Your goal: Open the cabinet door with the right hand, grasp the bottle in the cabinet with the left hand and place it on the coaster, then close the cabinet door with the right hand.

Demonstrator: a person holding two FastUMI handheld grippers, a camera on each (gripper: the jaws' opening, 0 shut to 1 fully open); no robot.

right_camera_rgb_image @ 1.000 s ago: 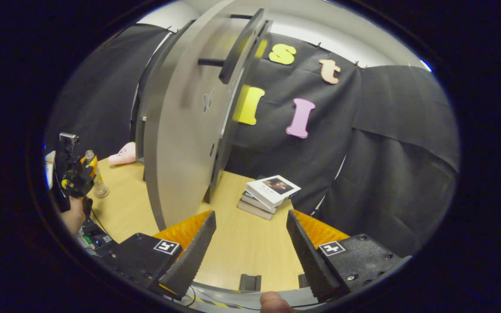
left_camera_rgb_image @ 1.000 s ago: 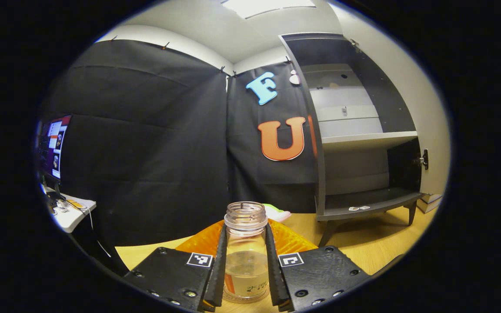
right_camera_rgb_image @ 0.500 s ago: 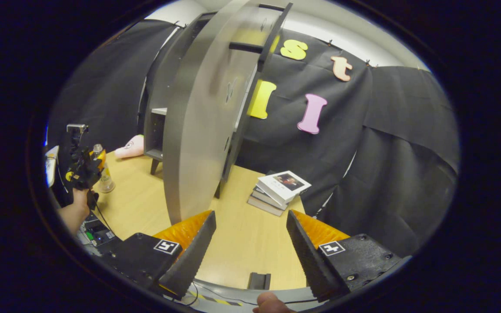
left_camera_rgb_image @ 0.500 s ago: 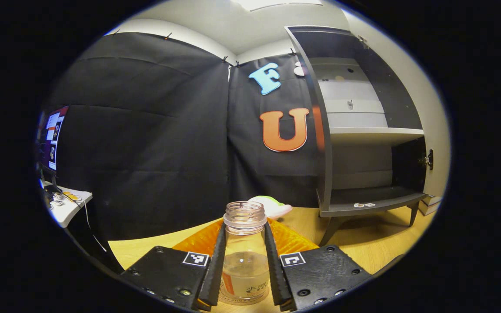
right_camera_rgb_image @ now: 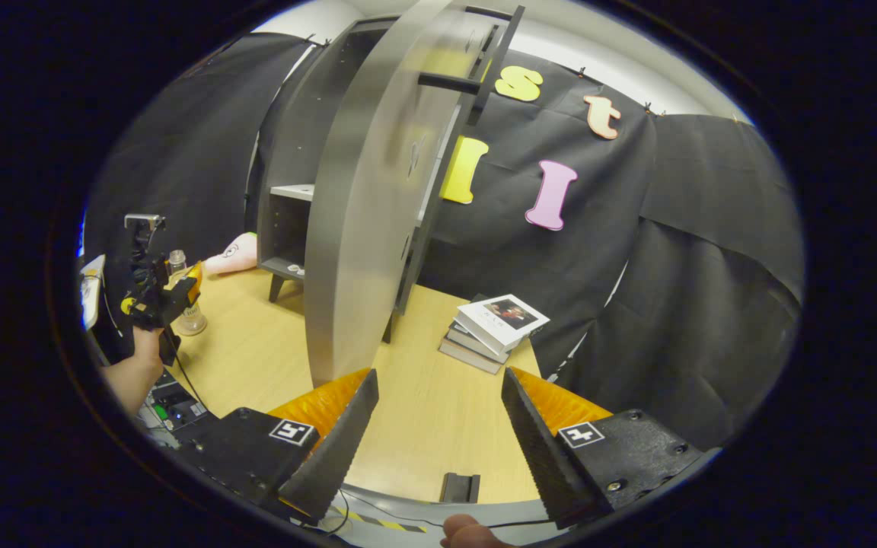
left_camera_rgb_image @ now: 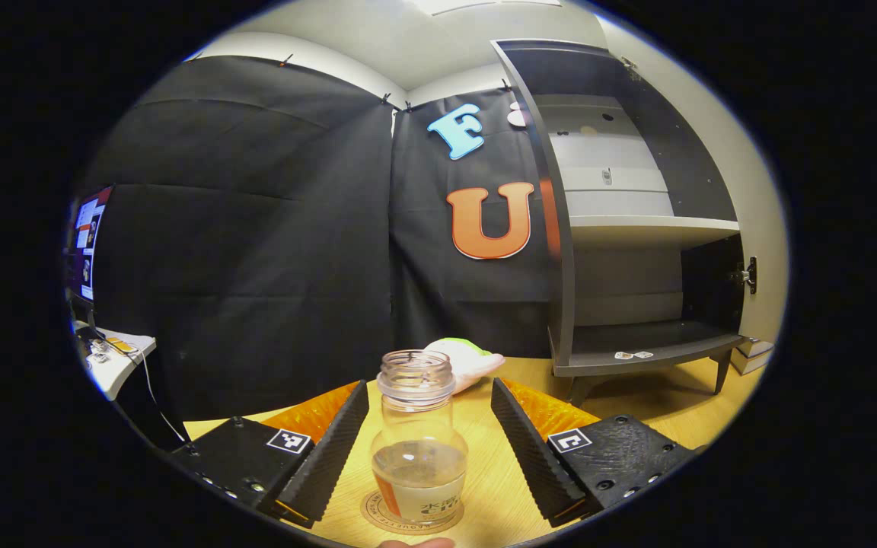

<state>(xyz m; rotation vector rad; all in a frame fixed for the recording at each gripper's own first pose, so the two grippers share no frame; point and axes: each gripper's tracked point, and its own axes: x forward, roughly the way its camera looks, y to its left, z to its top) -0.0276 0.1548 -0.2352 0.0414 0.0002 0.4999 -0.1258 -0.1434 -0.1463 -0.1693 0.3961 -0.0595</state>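
On the far left of the left gripper view a monitor (left_camera_rgb_image: 87,251) stands on a small white side table (left_camera_rgb_image: 115,358). Toward the middle, my left hand-held gripper (left_camera_rgb_image: 429,449) has its fingers spread wide, one on each side of the bottle (left_camera_rgb_image: 418,441) with a clear gap, touching nothing. That bottle stands upright on the round coaster (left_camera_rgb_image: 408,516) on the wooden bench (left_camera_rgb_image: 636,399), capless, with a little clear liquid in it. Behind it lies a soft pale toy (left_camera_rgb_image: 463,358), and to the right stands the cabinet (left_camera_rgb_image: 636,228), its shelves bare but for two small tags on the bottom board. Over in the right gripper view, at the left edge, I see a hand (right_camera_rgb_image: 141,358) holding my left hand-held gripper (right_camera_rgb_image: 157,293) beside the bottle (right_camera_rgb_image: 183,304). Further right the cabinet door (right_camera_rgb_image: 370,228) swings open, edge-on toward me, its dark bar handle (right_camera_rgb_image: 484,68) up high. My right hand-held gripper (right_camera_rgb_image: 438,441) is wide open and holds nothing, short of the door. A stack of books (right_camera_rgb_image: 495,331) lies on the bench beyond.
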